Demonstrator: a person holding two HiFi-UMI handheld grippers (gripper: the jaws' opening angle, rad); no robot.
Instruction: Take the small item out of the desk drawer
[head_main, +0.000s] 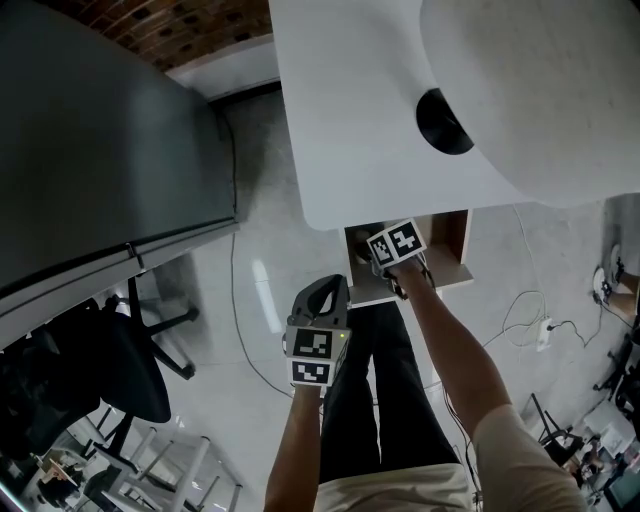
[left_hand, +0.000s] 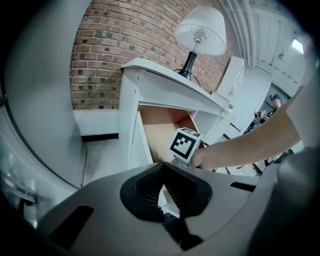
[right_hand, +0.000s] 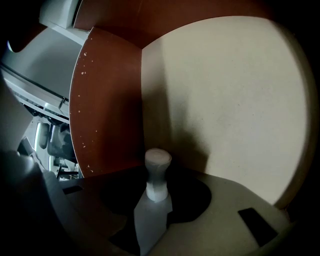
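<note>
Your left claw (left_hand: 163, 176) fills the bottom of the frame, its ribbed pads meeting at the tips with nothing between them. Above it at centre stands the white bench (left_hand: 150, 75), its drawer (left_hand: 162, 132) pulled open to show a brown inside. Your right claw (left_hand: 183, 146), marker cube facing you, dips into that drawer, with your hand (left_hand: 212, 157) and forearm coming in from the right edge. A white-shaded lamp (left_hand: 200, 30) stands on the bench at upper centre, against a brick wall (left_hand: 100, 50).
</note>
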